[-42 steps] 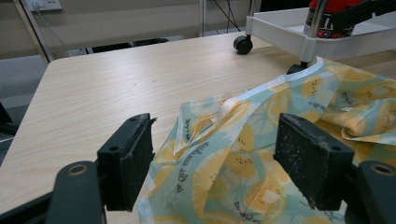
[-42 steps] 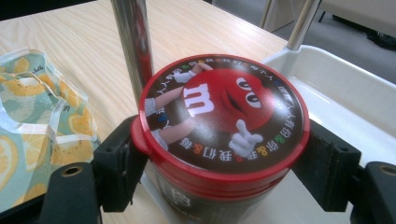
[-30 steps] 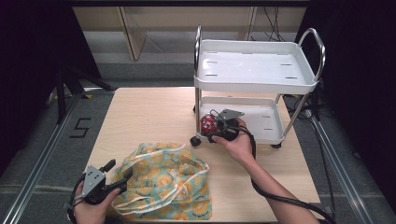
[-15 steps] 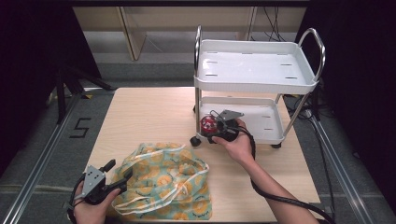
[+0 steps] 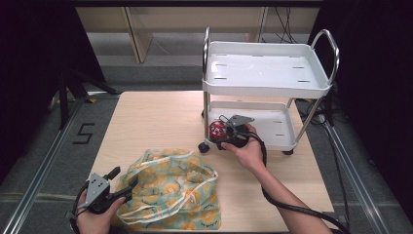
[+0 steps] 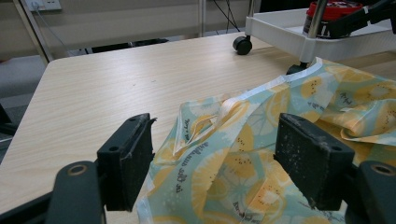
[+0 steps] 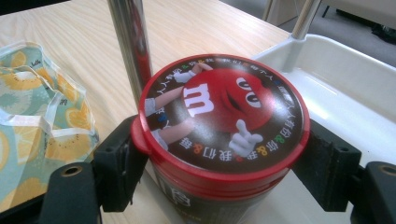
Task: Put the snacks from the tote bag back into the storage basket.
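A jar with a red lid [image 7: 224,107] that bears a red candy character is held between the black jaws of my right gripper [image 7: 224,163], which is shut on it. In the high view the jar [image 5: 216,129] and the right gripper [image 5: 221,137] are at the front left corner of the white cart's lower shelf [image 5: 277,127], beside a chrome post [image 7: 130,46]. A cloth bag with a lemon print [image 5: 170,187] lies on the near left of the table. My left gripper [image 5: 123,178] is open at its left edge, its jaws astride the cloth [image 6: 219,154].
The two-shelf white cart [image 5: 265,70] stands on castors at the table's back right, with a chrome handle at each end. Bare wooden table top [image 5: 156,122] stretches behind the bag. The table's near left edge is close to my left hand.
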`<control>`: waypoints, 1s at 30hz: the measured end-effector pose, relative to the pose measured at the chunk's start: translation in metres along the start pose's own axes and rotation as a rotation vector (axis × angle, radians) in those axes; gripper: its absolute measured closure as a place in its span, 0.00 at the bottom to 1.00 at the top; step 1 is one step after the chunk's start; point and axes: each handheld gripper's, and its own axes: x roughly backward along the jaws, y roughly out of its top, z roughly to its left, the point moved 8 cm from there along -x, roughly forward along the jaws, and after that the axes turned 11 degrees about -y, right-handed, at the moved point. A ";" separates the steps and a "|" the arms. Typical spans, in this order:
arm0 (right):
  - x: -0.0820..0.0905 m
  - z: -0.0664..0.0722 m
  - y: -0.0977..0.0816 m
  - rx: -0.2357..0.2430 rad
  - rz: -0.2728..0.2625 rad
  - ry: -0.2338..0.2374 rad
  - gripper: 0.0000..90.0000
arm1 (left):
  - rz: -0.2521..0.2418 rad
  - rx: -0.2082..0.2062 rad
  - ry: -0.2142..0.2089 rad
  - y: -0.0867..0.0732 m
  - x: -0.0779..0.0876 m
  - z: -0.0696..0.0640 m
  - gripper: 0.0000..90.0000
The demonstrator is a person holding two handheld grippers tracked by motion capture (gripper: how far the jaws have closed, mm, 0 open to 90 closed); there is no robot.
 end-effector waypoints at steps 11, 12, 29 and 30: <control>0.000 -0.001 -0.001 0.015 0.015 0.003 0.26 | -0.004 -0.001 -0.003 0.000 0.000 0.000 0.30; 0.000 -0.001 0.000 0.004 0.016 0.009 0.25 | -0.001 -0.001 -0.002 0.000 0.000 0.000 0.30; 0.022 -0.004 -0.003 -0.032 0.026 -0.006 0.19 | -0.011 -0.006 0.000 0.002 0.001 -0.001 0.30; 0.024 -0.003 -0.003 -0.022 0.010 0.008 0.19 | -0.010 -0.005 -0.002 0.002 0.001 -0.001 0.30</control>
